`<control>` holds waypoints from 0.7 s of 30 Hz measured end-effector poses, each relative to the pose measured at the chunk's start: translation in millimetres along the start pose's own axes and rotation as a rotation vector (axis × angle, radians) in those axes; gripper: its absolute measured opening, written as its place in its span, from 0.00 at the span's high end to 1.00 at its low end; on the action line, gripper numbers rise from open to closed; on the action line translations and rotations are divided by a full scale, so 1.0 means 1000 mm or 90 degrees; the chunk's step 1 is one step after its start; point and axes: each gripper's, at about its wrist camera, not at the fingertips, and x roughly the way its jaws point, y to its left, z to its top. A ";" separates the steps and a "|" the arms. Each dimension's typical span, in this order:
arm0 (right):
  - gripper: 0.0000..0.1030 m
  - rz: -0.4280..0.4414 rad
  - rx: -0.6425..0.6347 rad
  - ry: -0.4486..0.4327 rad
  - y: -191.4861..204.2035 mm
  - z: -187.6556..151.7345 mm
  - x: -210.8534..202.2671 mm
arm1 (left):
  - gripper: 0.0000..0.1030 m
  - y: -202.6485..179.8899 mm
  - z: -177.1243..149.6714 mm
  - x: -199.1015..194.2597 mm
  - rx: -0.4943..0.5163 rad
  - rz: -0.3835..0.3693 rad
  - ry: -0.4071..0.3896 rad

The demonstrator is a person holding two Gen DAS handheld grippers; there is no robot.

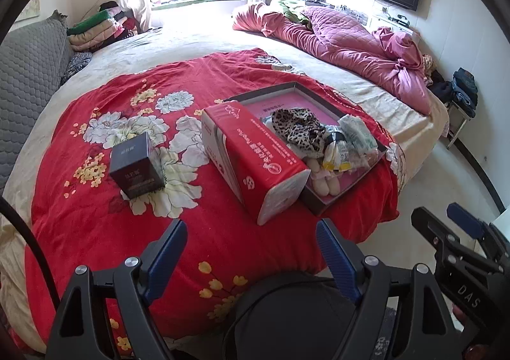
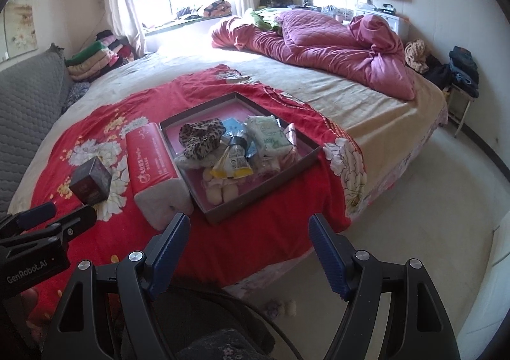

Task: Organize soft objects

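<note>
"GenRobot.AI" is printed on the left gripper (image 2: 47, 216) body, and "DAS" on the right gripper (image 1: 452, 226). One red tissue pack (image 1: 255, 162) carries white lettering too small to read; the writing on the one dark box (image 1: 138, 165) to its left is blurred. Both grippers tilt down toward the near edge of the bed (image 1: 350, 73), jaws spread wide with nothing between them. One shallow tray (image 2: 220, 216) on the red blanket (image 1: 95, 216) holds a leopard-print cloth (image 2: 199, 138), a white pack (image 2: 269, 136) and other small soft items.
</note>
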 end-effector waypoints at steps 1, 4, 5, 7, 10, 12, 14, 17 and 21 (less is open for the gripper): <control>0.24 -0.002 -0.001 -0.001 0.000 0.000 0.000 | 0.20 0.000 -0.001 0.000 -0.001 0.001 0.001; 0.24 0.004 -0.007 0.003 0.002 -0.001 0.002 | 0.20 0.000 -0.004 0.001 -0.001 0.000 0.003; 0.24 0.007 -0.006 0.009 0.003 -0.001 0.004 | 0.20 0.000 -0.005 0.002 0.000 0.003 0.004; 0.24 0.006 -0.006 0.018 0.004 -0.004 0.008 | 0.20 0.000 -0.005 0.002 0.002 0.010 0.005; 0.24 0.008 -0.007 0.019 0.004 -0.004 0.008 | 0.20 -0.001 -0.006 0.002 0.003 0.010 0.004; 0.24 0.008 -0.010 0.015 0.005 -0.004 0.007 | 0.20 -0.001 -0.006 0.002 0.003 0.010 0.006; 0.24 0.009 -0.014 0.016 0.006 -0.004 0.007 | 0.20 -0.002 -0.007 0.001 0.004 0.014 0.003; 0.24 0.008 -0.017 0.016 0.007 -0.005 0.007 | 0.20 -0.002 -0.008 0.000 0.003 0.016 0.003; 0.24 0.005 -0.025 0.012 0.010 -0.004 0.006 | 0.20 -0.001 -0.007 0.001 0.001 0.019 0.005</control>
